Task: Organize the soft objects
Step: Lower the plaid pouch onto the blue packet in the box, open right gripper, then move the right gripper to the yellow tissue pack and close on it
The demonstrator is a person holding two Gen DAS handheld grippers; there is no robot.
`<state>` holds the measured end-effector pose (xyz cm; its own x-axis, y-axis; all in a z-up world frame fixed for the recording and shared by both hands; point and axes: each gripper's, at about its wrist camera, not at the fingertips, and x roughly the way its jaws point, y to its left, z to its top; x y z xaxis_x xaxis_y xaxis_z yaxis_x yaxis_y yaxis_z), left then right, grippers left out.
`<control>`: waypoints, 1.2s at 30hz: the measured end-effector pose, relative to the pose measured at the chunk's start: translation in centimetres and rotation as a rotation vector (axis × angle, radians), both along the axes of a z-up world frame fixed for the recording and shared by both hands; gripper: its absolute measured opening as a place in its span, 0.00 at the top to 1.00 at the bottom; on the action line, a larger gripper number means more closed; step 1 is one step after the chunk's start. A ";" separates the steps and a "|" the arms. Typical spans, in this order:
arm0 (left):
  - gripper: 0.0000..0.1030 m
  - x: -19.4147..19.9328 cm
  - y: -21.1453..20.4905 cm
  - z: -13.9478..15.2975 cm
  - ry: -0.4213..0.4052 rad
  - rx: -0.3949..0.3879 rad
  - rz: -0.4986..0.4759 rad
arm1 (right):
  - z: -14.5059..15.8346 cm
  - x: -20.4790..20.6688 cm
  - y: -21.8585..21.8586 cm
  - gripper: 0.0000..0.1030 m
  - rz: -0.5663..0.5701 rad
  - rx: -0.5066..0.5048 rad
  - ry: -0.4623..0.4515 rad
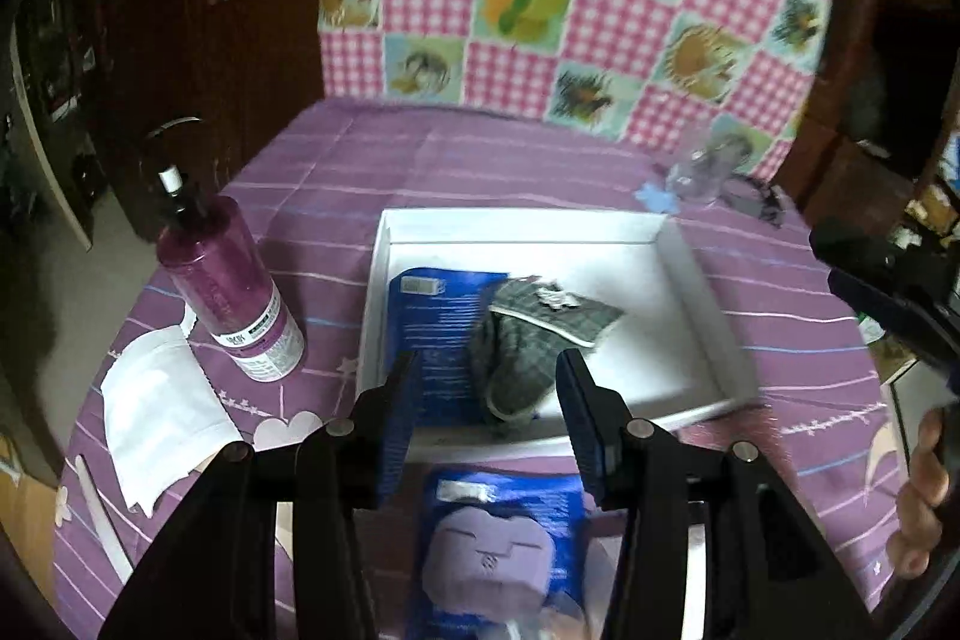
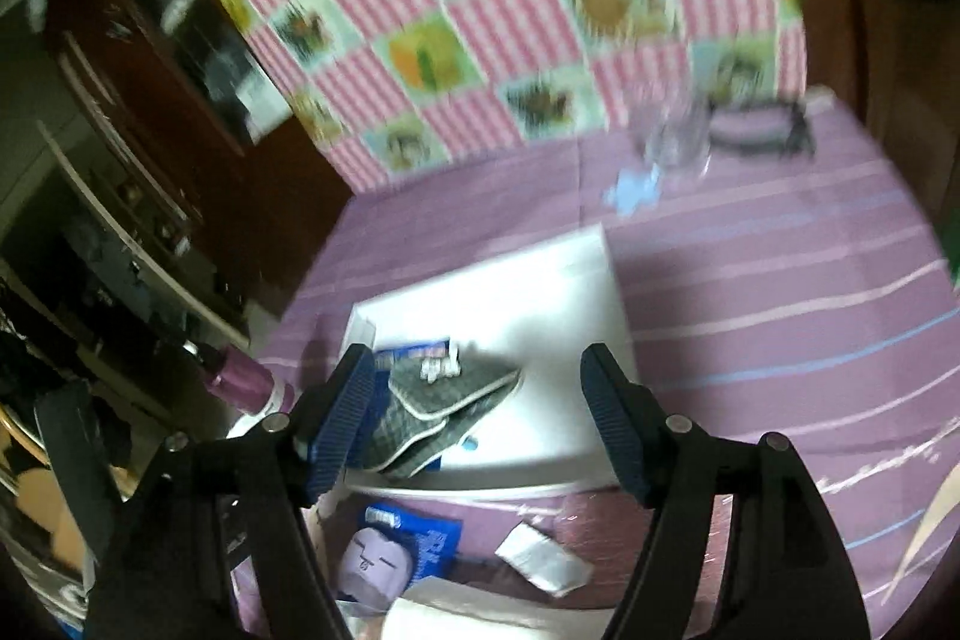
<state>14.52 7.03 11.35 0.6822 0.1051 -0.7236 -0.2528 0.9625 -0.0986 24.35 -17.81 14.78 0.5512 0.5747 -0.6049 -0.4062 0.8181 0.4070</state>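
White tray (image 1: 708, 304) sits mid-table on a purple striped cloth (image 1: 480, 160) as the collecting point; inside it lie a blue packet (image 1: 438, 316) and, overlapping that packet's edge, a grey checked pouch (image 1: 528, 340) with pale piping, both apparently already sorted. Second blue packet (image 1: 504, 550), showing a lilac cushion-like face, lies on the cloth just outside the tray's near wall and seems the likeliest item left to go in. White folded sachet (image 1: 156, 400) and a purple pump bottle (image 1: 228, 280) stand to the tray's left, the rigid bottle probably left out as no soft thing. Clear glass (image 1: 702, 172) stands near the chequered backdrop, well apart. Left gripper (image 1: 486, 412) hangs above the tray's near edge, jaws partly spread with nothing between the pads. Right gripper (image 2: 480, 418) hovers over the tray, jaws standing wide and gripping nothing; the pouch seen past them lies free in the tray. Motion blur leaves the small white wrapper (image 2: 540, 556) unreadable.
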 end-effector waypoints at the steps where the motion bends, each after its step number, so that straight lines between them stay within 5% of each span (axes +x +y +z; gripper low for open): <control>1: 0.56 -0.4 -0.3 0.1 -0.015 -0.003 -0.010 | 0.3 -0.5 -0.3 0.30 0.014 -0.013 -0.016; 9: 0.56 -4.5 -2.7 -2.3 -0.063 -0.021 -0.121 | -1.3 -7.0 -4.3 0.30 0.066 -0.062 -0.099; 13: 0.56 -6.5 -4.2 -3.5 -0.114 0.031 -0.180 | -3.7 -11.1 -6.0 0.30 0.087 -0.124 -0.181; 19: 0.56 -8.9 -5.2 -4.2 -0.231 0.054 -0.165 | -6.2 -14.3 -7.5 0.30 0.033 -0.174 -0.288; 21: 0.54 -9.2 -5.2 -4.5 -0.235 0.067 -0.143 | -7.3 -14.1 -7.6 0.15 0.070 -0.193 -0.262; 24: 0.45 -9.5 -4.7 -4.9 -0.236 0.019 -0.121 | -8.9 -13.3 -7.4 0.14 0.112 -0.220 -0.155; 28: 0.43 -9.6 -4.6 -4.9 -0.239 0.021 -0.112 | -8.3 -13.4 -8.1 0.14 0.124 -0.114 -0.174; 31: 0.27 -9.8 -4.9 -5.1 -0.234 0.054 -0.086 | -8.9 -13.3 -7.8 0.14 0.116 -0.150 -0.141; 36: 0.23 -9.7 -5.4 -5.3 -0.218 0.055 -0.103 | -8.9 -14.8 -6.1 0.14 0.176 -0.179 -0.192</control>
